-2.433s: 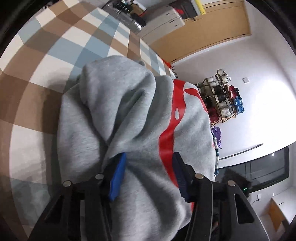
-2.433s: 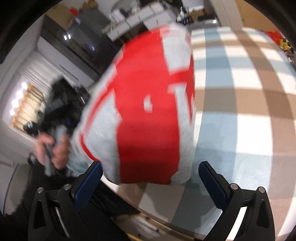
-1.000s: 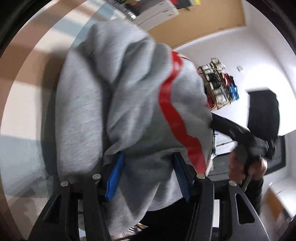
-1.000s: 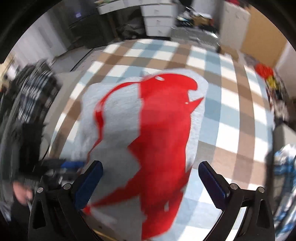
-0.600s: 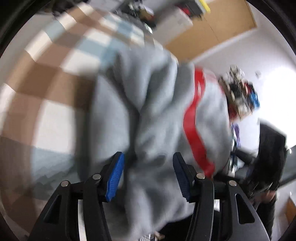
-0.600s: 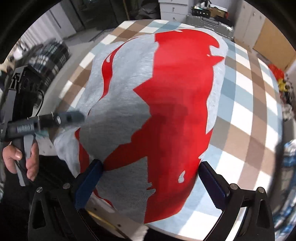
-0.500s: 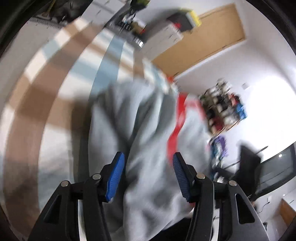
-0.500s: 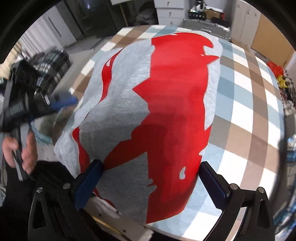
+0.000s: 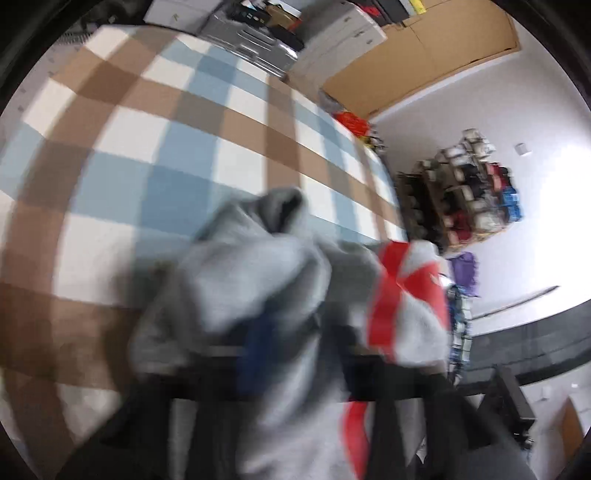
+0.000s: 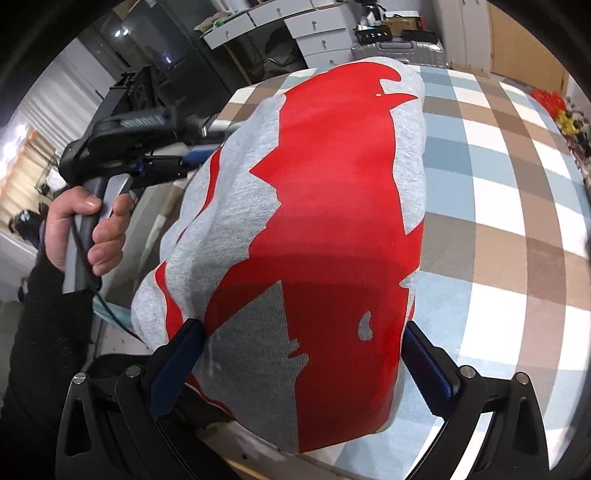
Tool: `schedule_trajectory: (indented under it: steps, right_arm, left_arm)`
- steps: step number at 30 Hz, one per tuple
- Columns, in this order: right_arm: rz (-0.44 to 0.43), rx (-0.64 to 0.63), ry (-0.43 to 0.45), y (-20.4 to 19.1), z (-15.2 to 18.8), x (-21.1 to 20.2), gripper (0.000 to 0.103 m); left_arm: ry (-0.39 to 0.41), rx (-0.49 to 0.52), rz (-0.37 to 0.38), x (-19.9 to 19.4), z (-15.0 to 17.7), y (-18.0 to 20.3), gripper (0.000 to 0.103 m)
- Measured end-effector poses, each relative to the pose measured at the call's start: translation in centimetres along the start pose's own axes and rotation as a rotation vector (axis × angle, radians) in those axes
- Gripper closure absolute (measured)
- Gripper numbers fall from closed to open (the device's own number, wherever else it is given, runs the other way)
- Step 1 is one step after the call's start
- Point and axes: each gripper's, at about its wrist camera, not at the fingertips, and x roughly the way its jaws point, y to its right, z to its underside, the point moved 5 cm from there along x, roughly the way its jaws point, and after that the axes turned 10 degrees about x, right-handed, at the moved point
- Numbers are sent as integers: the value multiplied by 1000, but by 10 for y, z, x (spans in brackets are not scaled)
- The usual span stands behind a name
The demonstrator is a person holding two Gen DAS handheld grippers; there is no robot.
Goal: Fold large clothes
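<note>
Garment: grey sweatshirt (image 10: 325, 229) with a large red print, folded into a thick pad, lying at the near edge of a bed with a checked cover (image 10: 517, 206); its near end overhangs that edge.
Handling (judged): soft, limp fleece, light for its bulk; layers will slide over one another and sag if lifted by one point. No fragility.
Where to take hold (judged): at a folded edge or corner, pinching all layers together, one grip on each side so the pad stays flat.
Left gripper (image 9: 291, 354): blurred in its own view; fingers have just been closing and now stand narrow. Grey cloth bunches around them, but whether any is pinched cannot be told. In the right view it sits at the sweatshirt's left side, held by a hand (image 10: 86, 229).
Right gripper (image 10: 301, 360): fingers wide, straddling the sweatshirt's near end, pads not pressing.
Surroundings: drawers (image 10: 317, 33) beyond the bed's far edge.
</note>
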Motion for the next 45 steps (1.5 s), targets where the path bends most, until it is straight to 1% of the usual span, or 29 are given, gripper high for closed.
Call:
schedule_trajectory:
  steps: [2, 4, 5, 8, 9, 10, 11, 12, 13, 14, 15, 17, 19, 21, 22, 24, 25, 26, 27, 28, 30, 32, 33, 34, 35, 37, 39, 42, 45]
  right_arm:
    - [-29, 17, 0, 3, -2, -2, 0]
    - [-49, 34, 6, 3, -3, -3, 0]
    - [-49, 32, 7, 3, -4, -3, 0]
    - [-30, 7, 12, -3, -2, -3, 0]
    - [-24, 3, 14, -4, -1, -3, 0]
    - [-20, 6, 14, -3, 0, -3, 0]
    - [-25, 16, 14, -2, 0, -3, 0]
    - [-32, 24, 16, 0, 0, -3, 0]
    - [-35, 27, 16, 1, 0, -3, 0]
    - [-36, 27, 16, 2, 0, -4, 0]
    - [-37, 28, 17, 2, 0, -4, 0]
    - [-33, 28, 19, 2, -1, -3, 0]
    - [-31, 31, 18, 2, -1, -3, 0]
    - [-32, 40, 19, 3, -2, -2, 0]
    - [-33, 42, 19, 4, -2, -3, 0]
    - [-34, 43, 20, 5, -3, -2, 0]
    - [-36, 46, 20, 5, -2, -3, 0]
    - [-37, 49, 20, 5, -2, -3, 0]
    - [-41, 57, 20, 6, -2, -3, 0]
    - [-43, 64, 20, 7, -1, -3, 0]
    - [-48, 74, 20, 9, 2, -5, 0]
    - [-50, 83, 10, 11, 6, -6, 0]
    - [-48, 79, 3, 11, 9, -8, 0]
    - [-39, 70, -2, 11, 12, -9, 0]
    - [-32, 64, -1, 10, 14, -10, 0]
    - [4, 39, 29, 7, 17, -17, 0]
    - [32, 12, 70, 1, 19, -26, 0]
    - [24, -18, 167, -11, 16, -49, 0]
    - [7, -35, 260, -20, 12, -72, 0]
  left_arm:
    - [13, -6, 33, -6, 2, -7, 100]
    - [41, -17, 35, -14, 3, -15, 100]
    - [58, -6, 29, -18, 5, -17, 100]
    - [110, 16, -14, -25, 6, -23, 102]
    - [136, 13, -54, -28, 5, -28, 103]
    - [154, 7, -118, -30, 3, -38, 103]
    - [170, -23, -120, -32, 3, -48, 103]
    - [179, -100, -59, -36, 8, -63, 103]
    - [180, -155, -22, -37, 10, -73, 103]
    - [192, -198, -12, -42, 14, -81, 103]
    - [206, -215, -15, -49, 17, -85, 103]
    - [211, -197, 3, -59, 21, -79, 103]
    - [215, -164, 27, -71, 26, -59, 103]
    - [208, -107, 41, -78, 30, -31, 103]
    - [209, -57, 47, -82, 35, -9, 100]
    - [197, 25, 83, -83, 45, 26, 81]
    - [191, 48, 93, -77, 49, 37, 49]
    - [181, 64, 104, -73, 54, 47, 22]
    - [166, 74, 118, -64, 60, 56, 19]
    - [151, 79, 112, -56, 64, 57, 19]
    - [92, 94, 40, -33, 72, 49, 19]
    - [36, 54, -51, -7, 83, 26, 19]
    - [6, 32, -59, 4, 89, 16, 19]
    - [25, 24, -42, 7, 91, 10, 19]
    - [47, 32, -47, 5, 91, 9, 19]
    - [54, 64, -122, -1, 88, 14, 19]
    - [79, 74, -245, -16, 86, 19, 19]
    - [161, 103, -301, -42, 85, 33, 19]
    - [246, 177, -343, -68, 91, 54, 19]
